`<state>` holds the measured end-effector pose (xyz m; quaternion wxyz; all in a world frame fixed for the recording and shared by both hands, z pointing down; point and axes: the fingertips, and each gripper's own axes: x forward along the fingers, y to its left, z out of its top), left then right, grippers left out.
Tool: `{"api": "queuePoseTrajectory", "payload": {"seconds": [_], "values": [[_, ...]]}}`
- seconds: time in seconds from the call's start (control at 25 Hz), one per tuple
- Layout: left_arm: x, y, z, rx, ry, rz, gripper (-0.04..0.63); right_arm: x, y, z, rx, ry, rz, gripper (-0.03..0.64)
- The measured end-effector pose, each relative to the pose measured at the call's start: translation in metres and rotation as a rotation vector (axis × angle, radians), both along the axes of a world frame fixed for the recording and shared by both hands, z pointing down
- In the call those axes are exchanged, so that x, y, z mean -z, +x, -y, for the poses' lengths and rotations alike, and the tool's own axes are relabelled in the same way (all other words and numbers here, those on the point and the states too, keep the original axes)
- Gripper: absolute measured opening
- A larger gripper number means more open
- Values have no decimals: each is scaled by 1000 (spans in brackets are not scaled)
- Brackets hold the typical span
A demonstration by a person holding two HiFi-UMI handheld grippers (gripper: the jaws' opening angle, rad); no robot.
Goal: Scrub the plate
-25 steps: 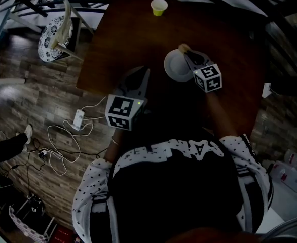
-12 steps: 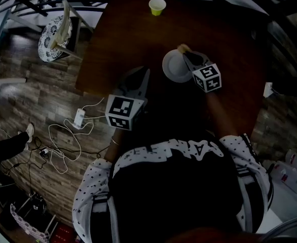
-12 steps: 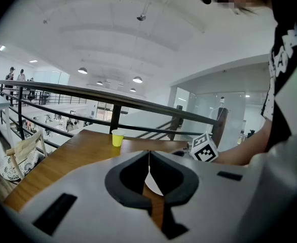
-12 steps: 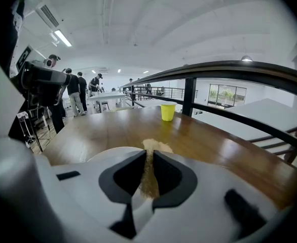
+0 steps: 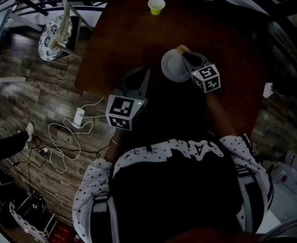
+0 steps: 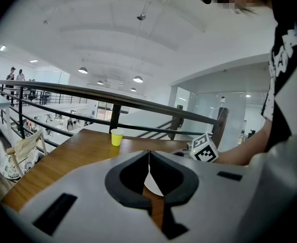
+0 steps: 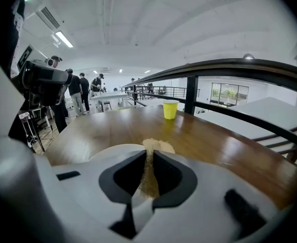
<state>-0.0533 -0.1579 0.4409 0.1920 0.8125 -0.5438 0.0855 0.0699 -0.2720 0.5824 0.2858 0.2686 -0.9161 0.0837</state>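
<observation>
Little has changed over the last second. In the head view the white plate (image 5: 172,68), the yellow cup (image 5: 156,5) and the right gripper (image 5: 185,54) all drift slightly up and left together, which looks more like a head shift than a stroke. The right gripper's place against the plate is nearly as before. Its fingers are clamped on a tan sponge (image 5: 181,48), whose free end sits at the plate's far rim. The plate lies on the brown desk (image 5: 229,34), near its middle. The left gripper (image 5: 144,73) hangs over the desk's near left part, its fingers together with nothing between them, apart from the plate. Scrubbing seems barely under way, and the plate is unsteadied.
</observation>
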Motion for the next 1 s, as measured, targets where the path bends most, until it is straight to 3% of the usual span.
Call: {"api": "queuePoseTrajectory", "payload": {"seconds": [1.0], "values": [[5,0,-3,-14,20,-6,15,-8,-7,-24,44,-12,-25,49]]}}
